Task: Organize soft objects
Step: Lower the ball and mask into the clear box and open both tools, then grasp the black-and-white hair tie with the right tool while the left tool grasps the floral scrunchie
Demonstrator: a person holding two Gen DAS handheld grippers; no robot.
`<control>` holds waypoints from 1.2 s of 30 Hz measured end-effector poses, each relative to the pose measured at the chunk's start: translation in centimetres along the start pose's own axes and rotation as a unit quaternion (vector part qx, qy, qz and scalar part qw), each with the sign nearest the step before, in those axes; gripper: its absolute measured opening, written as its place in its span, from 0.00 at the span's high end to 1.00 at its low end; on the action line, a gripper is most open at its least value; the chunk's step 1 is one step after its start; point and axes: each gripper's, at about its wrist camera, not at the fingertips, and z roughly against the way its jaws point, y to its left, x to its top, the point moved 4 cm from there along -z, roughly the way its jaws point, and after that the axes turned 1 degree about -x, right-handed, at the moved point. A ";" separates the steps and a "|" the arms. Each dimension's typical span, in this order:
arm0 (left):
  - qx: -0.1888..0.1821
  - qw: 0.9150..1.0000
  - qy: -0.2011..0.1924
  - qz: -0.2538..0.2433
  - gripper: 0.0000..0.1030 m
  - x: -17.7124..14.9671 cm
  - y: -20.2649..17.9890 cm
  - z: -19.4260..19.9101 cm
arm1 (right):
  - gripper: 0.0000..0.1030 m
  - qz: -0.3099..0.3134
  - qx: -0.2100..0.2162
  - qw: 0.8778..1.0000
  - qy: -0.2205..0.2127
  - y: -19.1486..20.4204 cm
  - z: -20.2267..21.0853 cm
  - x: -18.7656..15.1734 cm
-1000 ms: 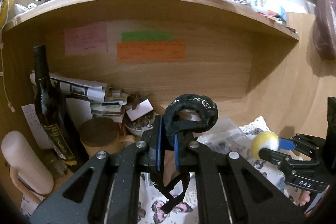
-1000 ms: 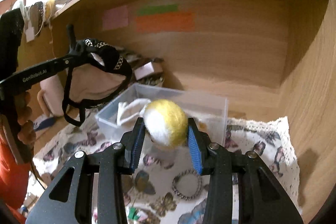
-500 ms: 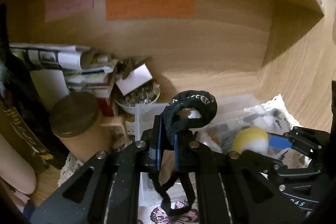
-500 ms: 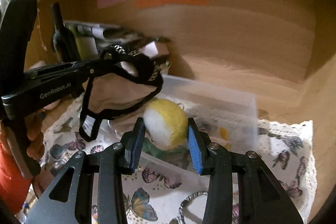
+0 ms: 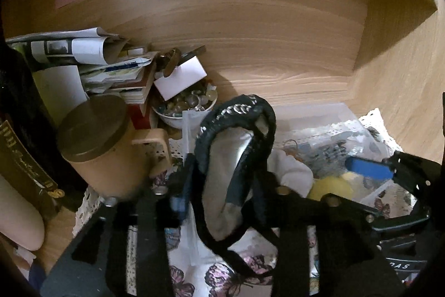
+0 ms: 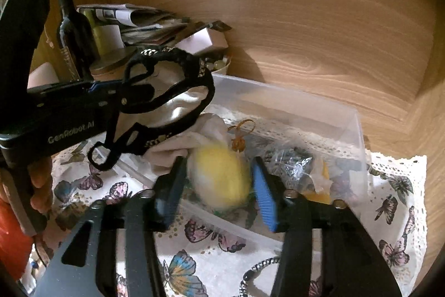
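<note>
The right gripper (image 6: 219,191) has opened, freeing the yellow ball (image 6: 219,176) into the clear bin (image 6: 358,130); the left gripper (image 5: 222,185) has parted around the black-trimmed pouch (image 5: 236,157), next for placement.

The clear bin (image 6: 328,113) sits on the butterfly cloth (image 6: 395,202) over the tabletop (image 5: 52,238), close before the back wall. The ball (image 6: 219,177) lies inside the bin at its near side, with a cloth bundle (image 6: 214,127) just behind and left. Left of the bin stand a bowl (image 5: 172,120), a lidded jar (image 5: 103,146) and a bottle (image 6: 72,29). A bracelet (image 6: 258,269) lies on the cloth before the bin.
</note>
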 end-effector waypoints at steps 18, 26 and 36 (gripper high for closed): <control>-0.025 0.998 -0.046 -0.026 0.00 -2.1 -2.9 8.1 | 0.18 0.003 -0.048 0.996 -0.071 -2.1 8.8 -2.0; -0.043 0.998 0.021 -0.034 0.00 -6.8 -4.8 6.5 | 0.19 -0.023 -0.036 0.999 0.023 -4.0 5.6 -7.6; -0.074 0.991 0.087 -0.070 0.00 -11.9 -8.5 4.6 | 0.56 -0.033 -0.020 0.996 0.084 -3.8 2.5 -9.9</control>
